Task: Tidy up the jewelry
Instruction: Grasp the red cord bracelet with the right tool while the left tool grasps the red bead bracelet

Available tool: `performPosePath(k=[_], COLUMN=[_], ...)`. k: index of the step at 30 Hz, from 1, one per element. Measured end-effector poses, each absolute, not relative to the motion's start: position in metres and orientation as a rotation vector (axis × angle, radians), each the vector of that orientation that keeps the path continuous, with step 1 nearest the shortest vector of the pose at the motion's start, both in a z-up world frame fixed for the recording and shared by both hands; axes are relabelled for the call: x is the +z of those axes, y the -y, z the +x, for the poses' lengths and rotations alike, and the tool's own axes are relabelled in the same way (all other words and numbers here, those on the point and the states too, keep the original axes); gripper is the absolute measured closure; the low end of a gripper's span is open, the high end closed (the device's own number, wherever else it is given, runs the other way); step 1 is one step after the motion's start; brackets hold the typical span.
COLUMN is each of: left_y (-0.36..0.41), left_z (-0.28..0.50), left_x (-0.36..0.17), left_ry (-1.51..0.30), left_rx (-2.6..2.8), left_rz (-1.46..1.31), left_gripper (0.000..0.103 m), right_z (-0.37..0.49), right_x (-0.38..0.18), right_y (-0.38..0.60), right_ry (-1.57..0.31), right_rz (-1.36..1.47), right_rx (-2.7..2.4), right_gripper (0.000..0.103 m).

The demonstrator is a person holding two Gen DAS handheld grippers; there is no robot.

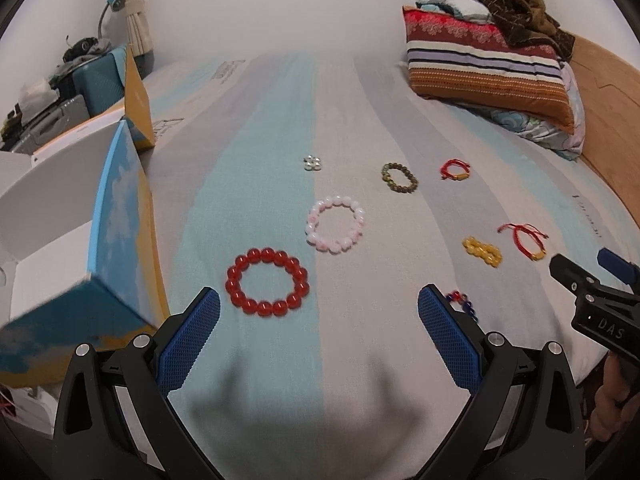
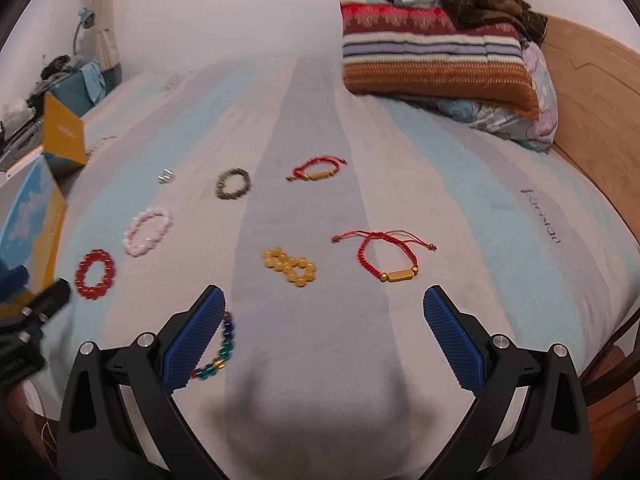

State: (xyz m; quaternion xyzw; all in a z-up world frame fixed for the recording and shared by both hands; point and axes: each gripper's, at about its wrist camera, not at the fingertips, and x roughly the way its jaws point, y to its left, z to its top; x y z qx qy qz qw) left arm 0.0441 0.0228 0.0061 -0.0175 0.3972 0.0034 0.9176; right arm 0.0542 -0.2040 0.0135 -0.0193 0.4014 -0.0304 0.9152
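Note:
Several bracelets lie on the striped bedsheet (image 1: 280, 128). A red bead bracelet (image 1: 267, 282) lies just ahead of my open, empty left gripper (image 1: 319, 304). A pink bead bracelet (image 1: 335, 224), an olive bead bracelet (image 1: 399, 178), a yellow bead bracelet (image 2: 289, 266) and two red cord bracelets (image 2: 387, 258) (image 2: 317, 170) lie further out. A multicoloured bead bracelet (image 2: 219, 354) lies partly hidden under the left finger of my open, empty right gripper (image 2: 324, 306). An open blue and yellow box (image 1: 68, 240) with a white inside stands to the left.
A small pearl flower piece (image 1: 312, 163) lies far out on the sheet. A striped pillow (image 1: 488, 64) with clothes on it sits at the back right by the wooden headboard (image 2: 592, 112). Clutter and a lamp (image 1: 112, 4) stand at the far left.

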Motion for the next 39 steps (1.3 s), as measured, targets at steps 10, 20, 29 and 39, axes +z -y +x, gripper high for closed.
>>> performPosePath(k=[10,20,29,39], left_y=[-0.03,-0.031,-0.032,-0.034], left_z=[0.102,0.123,0.128,0.123], left_x=[-0.016,-0.046,-0.067,-0.072], left_ry=[-0.91,-0.958,-1.013,-1.034], left_rx=[0.018,0.033,-0.001,-0.013], left_rz=[-0.027,-0.006,-0.028,-0.036], left_gripper=[0.006,0.006,0.009,0.041], right_z=[0.11,0.148,0.16,0.165], right_x=[-0.004,-0.025,-0.051,-0.07], right_y=[0.226,0.249,0.275,0.281], right_ry=[-0.898,-0.972,-1.038,-1.091], right_rz=[-0.029,0.001,0.044,0.072], right_rx=[-0.094,-0.09,-0.136,-0.127], right_gripper=[0.007,0.007,0.014,0.034])
